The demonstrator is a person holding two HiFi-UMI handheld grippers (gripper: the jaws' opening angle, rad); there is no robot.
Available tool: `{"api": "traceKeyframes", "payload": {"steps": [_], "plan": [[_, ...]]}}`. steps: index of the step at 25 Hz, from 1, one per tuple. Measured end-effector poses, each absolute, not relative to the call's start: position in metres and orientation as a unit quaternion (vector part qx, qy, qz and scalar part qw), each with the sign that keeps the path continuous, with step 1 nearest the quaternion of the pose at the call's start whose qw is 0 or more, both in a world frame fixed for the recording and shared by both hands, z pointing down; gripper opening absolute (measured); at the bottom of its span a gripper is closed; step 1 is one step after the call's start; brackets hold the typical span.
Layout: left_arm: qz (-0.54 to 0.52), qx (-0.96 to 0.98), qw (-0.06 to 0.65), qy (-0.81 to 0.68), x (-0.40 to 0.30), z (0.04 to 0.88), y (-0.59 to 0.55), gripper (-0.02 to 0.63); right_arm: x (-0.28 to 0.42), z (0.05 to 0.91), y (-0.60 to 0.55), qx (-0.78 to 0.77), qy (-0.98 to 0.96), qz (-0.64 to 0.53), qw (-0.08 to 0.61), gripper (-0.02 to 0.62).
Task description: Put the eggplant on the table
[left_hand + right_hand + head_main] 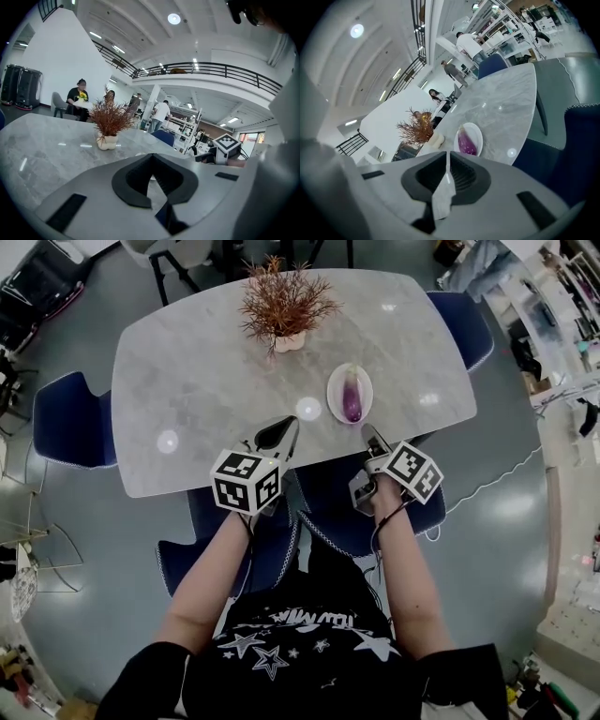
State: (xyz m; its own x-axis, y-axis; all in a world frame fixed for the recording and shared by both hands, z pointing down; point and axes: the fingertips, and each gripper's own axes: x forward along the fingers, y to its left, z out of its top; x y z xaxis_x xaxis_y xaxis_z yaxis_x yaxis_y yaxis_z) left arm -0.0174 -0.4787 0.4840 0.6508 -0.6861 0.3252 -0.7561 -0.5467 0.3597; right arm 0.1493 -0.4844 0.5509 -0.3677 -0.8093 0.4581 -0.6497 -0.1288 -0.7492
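On the table [187,371], eggplant [352,395] in white plate [366,379]

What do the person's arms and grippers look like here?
Both the left gripper and right gripper have grey bodies with black ribbed jaw pads, tapering to a point. Each carries a white cube printed with black square markers. A thin black cable loops at the right wrist. The person wears a black top with white stars and short black sleeves.

Left gripper view: eggplant [352,396] hidden behind left gripper [152,156] body; seated people [78,96] far back too small to tell. Head view: near tabletop [187,381] edge partly covered by marker cubes [246,481]; chair [328,512] mostly under forearms.
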Motion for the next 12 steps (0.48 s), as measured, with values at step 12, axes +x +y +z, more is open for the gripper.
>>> {"api": "traceKeyframes", "payload": {"steps": [12], "plan": [[0.045,0.901,0.226,-0.368,-0.008,0.456,-0.449,0.008,0.145,0.501,-0.445,-0.571,0.668,-0.464,0.116,0.028]]}}
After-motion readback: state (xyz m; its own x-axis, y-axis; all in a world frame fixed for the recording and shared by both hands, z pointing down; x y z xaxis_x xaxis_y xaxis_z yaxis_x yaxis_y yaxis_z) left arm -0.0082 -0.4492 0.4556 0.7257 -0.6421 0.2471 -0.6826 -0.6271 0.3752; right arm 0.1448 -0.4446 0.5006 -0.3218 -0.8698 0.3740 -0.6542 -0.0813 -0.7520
